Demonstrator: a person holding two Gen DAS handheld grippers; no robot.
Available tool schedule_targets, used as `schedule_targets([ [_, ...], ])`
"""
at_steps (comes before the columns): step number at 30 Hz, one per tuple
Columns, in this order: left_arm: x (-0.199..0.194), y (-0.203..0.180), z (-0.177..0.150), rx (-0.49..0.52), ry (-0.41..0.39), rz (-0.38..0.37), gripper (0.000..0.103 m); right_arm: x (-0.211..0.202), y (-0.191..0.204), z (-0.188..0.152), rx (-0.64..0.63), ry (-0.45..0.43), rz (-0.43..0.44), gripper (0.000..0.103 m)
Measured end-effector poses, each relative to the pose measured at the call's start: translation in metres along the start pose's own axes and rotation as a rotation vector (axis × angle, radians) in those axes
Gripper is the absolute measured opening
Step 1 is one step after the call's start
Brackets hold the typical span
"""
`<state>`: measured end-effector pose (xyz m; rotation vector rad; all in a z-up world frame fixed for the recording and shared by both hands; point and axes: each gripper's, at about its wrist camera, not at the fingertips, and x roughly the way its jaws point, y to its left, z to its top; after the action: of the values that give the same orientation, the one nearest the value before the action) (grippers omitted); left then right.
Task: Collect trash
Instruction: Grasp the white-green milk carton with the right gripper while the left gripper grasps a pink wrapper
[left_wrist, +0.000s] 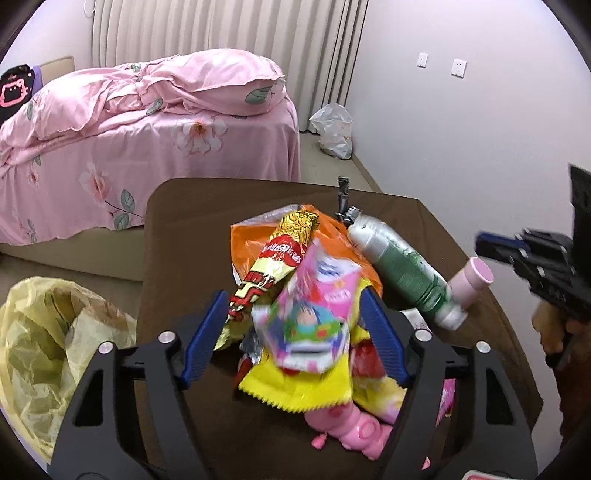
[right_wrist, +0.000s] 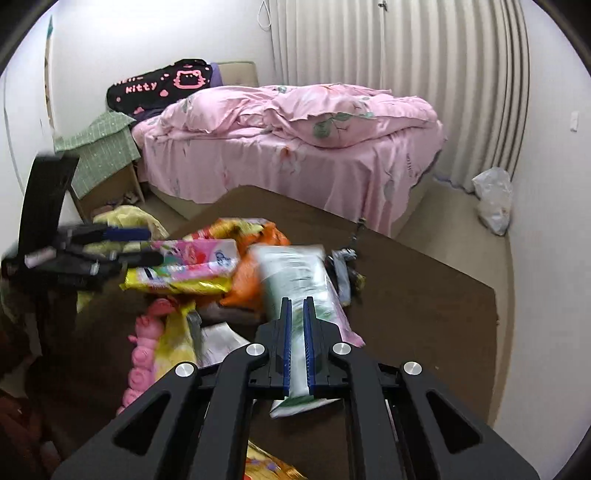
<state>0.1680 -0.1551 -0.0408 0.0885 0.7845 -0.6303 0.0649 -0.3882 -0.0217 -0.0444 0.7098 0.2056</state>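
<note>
Right gripper (right_wrist: 298, 306) pinched flat on a white-and-green packet (right_wrist: 295, 273), lifted slightly off the pile. Left gripper (left_wrist: 295, 306) spread wide around a pink carton (left_wrist: 306, 325) (pads apparently not pressing). Wrappers and a green can (left_wrist: 402, 269) heaped on the brown table (left_wrist: 177, 236); yellow trash bag (left_wrist: 48, 332) beside it. Most collecting seemingly left.
</note>
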Motion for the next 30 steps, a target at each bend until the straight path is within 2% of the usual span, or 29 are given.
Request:
schedule_targets([
  [2, 0.004, 0.001, 0.003, -0.007, 0.008, 0.009, 0.065, 0.001, 0.001, -0.005, -0.004, -0.002, 0.003, 0.009],
  [3, 0.003, 0.002, 0.003, -0.011, 0.007, 0.013, 0.065, 0.003, 0.0, -0.005, -0.011, 0.004, 0.02, 0.013],
  [4, 0.002, 0.002, 0.003, -0.014, 0.004, 0.016, 0.065, 0.004, 0.0, -0.006, -0.02, 0.004, 0.027, 0.035],
  [5, 0.0, 0.001, 0.002, -0.016, -0.003, 0.02, 0.065, 0.005, 0.0, -0.006, -0.033, 0.0, 0.031, 0.051],
  [6, -0.002, 0.001, 0.001, -0.017, -0.009, 0.024, 0.065, 0.008, 0.0, -0.005, -0.045, -0.002, 0.028, 0.055],
  [9, -0.008, -0.002, -0.002, -0.005, -0.029, 0.048, 0.065, 0.026, -0.004, 0.002, -0.056, 0.076, 0.08, 0.055],
  [12, -0.01, -0.002, -0.003, -0.002, -0.037, 0.052, 0.065, 0.048, -0.012, 0.011, -0.072, 0.112, 0.029, 0.055],
  [17, -0.011, 0.004, -0.005, -0.05, -0.044, 0.018, 0.065, 0.093, -0.027, 0.02, 0.026, 0.208, 0.022, 0.055],
  [21, -0.013, 0.012, -0.008, -0.066, -0.046, 0.007, 0.065, 0.129, -0.028, 0.027, 0.03, 0.28, -0.051, 0.055],
  [26, -0.015, 0.02, -0.013, -0.078, -0.047, -0.012, 0.065, 0.165, -0.028, 0.031, 0.023, 0.376, -0.054, 0.055],
  [28, -0.015, 0.022, -0.016, -0.083, -0.044, -0.021, 0.065, 0.164, -0.026, 0.033, 0.021, 0.348, -0.066, 0.054],
  [30, -0.016, 0.024, -0.019, -0.083, -0.043, -0.029, 0.065, 0.15, -0.024, 0.036, 0.035, 0.282, -0.066, 0.054],
])
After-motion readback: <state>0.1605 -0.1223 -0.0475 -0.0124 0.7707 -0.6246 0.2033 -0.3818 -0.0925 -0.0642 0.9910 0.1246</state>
